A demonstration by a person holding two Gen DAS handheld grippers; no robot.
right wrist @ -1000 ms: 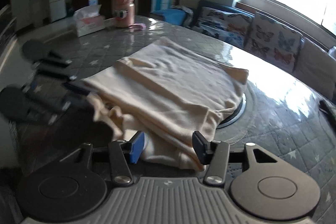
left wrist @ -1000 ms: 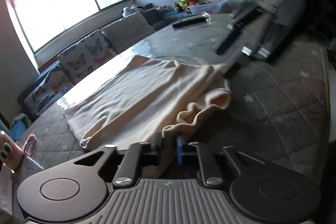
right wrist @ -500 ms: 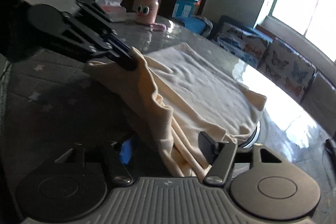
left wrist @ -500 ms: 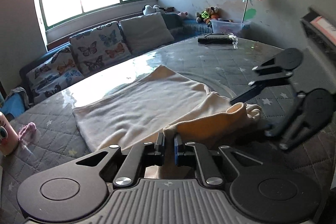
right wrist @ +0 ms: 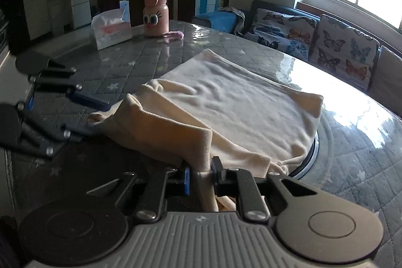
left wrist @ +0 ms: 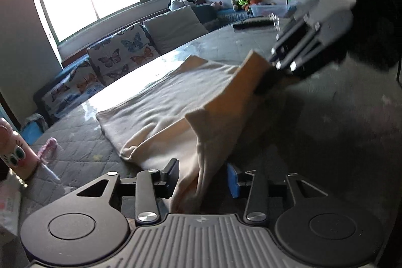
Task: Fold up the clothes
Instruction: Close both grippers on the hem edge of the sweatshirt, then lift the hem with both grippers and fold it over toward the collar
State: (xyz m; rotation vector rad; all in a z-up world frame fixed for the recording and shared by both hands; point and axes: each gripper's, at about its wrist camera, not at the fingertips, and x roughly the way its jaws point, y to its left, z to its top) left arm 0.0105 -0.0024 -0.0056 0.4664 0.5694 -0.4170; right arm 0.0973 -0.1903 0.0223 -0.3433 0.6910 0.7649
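Since a second ago, the left gripper (left wrist: 202, 178) has opened off the cream garment (right wrist: 233, 102) at lower centre; the right gripper (right wrist: 199, 173) has closed, pinching it. The fold is half done.

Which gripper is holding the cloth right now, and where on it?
The right gripper pinches the cream cloth at its raised near edge. The left gripper has just opened; cloth hangs between its fingers, unpinched.

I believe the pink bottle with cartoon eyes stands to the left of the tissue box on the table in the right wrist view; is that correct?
Not quite. In the right wrist view the pink bottle with cartoon eyes stands to the right of the tissue box, not to its left. Both do stand on the table, beyond the cream garment.
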